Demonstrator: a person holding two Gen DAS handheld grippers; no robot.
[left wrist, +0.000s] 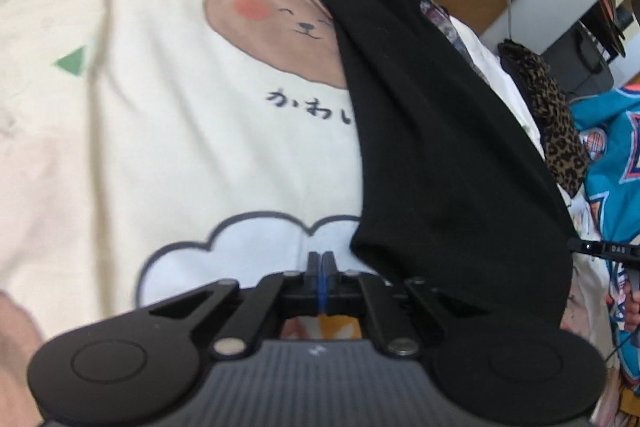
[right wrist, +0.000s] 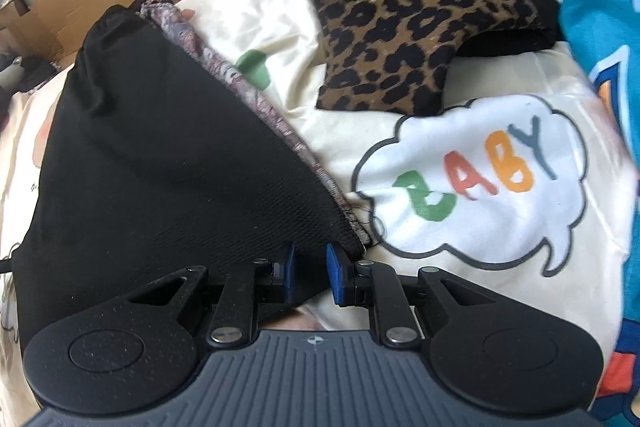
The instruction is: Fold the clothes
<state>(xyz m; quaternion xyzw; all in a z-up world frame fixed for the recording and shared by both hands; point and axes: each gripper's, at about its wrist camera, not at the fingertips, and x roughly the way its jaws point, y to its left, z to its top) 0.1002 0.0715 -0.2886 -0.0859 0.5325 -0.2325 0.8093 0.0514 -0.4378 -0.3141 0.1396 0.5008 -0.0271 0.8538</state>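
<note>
In the left wrist view, the left gripper [left wrist: 321,261] is pinched together on nothing, with the black cloth [left wrist: 432,131] just right of it. In the right wrist view, the black cloth [right wrist: 160,163] fills the left; the right gripper [right wrist: 312,267] gapes narrowly at its lower edge, and leopard cloth [right wrist: 404,11] lies upper right.

Cream printed bedcover [left wrist: 168,155] carrying folded and loose clothes.

The cover shows a brown bear face, a green triangle, dark Japanese script and a white cloud in the left wrist view; in the right wrist view a cloud bubble on it reads "BABY" in coloured letters. A folded black garment [right wrist: 160,155] lies flat on it, a patterned grey-pink edge showing along its right side. Beyond, a folded leopard-print garment [right wrist: 404,15] rests on the cover, apart from the black one. A teal printed garment [right wrist: 600,39] lies at the right edge.
</note>
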